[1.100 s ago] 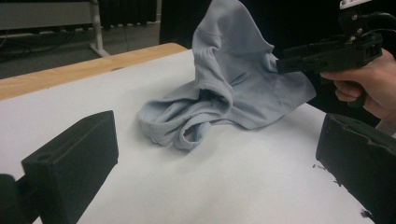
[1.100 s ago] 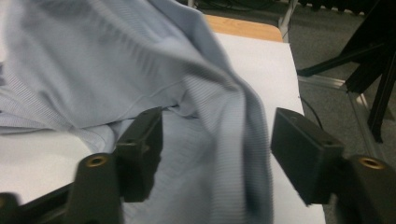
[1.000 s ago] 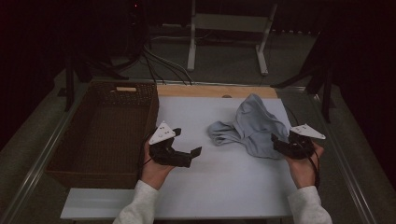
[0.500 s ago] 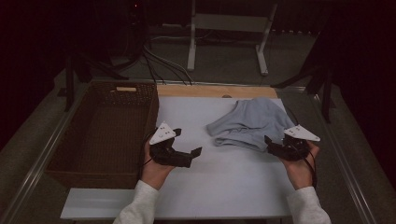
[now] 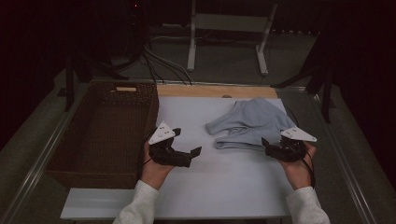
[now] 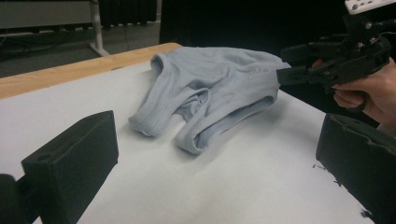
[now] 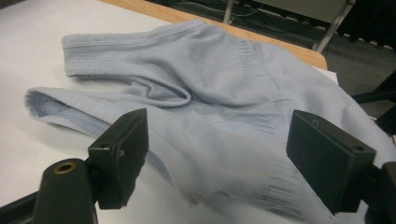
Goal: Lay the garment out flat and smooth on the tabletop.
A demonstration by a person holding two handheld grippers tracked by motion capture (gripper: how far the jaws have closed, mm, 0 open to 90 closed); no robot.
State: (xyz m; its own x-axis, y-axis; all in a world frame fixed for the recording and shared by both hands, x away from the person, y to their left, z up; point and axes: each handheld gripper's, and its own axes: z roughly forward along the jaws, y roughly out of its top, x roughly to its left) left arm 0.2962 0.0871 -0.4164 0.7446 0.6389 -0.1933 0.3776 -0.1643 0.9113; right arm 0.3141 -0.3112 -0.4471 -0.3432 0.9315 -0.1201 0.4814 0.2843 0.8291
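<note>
A pale blue ribbed garment (image 5: 250, 123) lies loosely spread on the white table (image 5: 224, 186), toward its two o'clock corner, as a person at the near edge works it with a hand-held claw in each hand. The right claw (image 5: 267, 145) sits at the garment's four o'clock edge, jaws apart and pressing on nothing; they have just been opening, and in the right gripper view the cloth (image 7: 224, 107) lies flat between and beyond them rather than pinched. From that, the garment appears to have been laid out for flattening or folding. The left claw (image 5: 196, 151) waits near the table's centre, well apart from the cloth, jaws wide and empty and pointed toward three o'clock, probably standing by to take the strap end. In the left gripper view the two straps (image 6: 168, 116) curl toward the camera, one folded over the other, so the garment is not yet smooth. A dark woven basket (image 5: 102, 126) stands empty along the nine o'clock side, likely where the garment will end up. A strip of bare wood (image 5: 210, 91) edges the table at twelve o'clock. Beyond it the room is dim: grey floor, trailing cables (image 5: 159, 60), a white metal stand (image 5: 229, 28).
</note>
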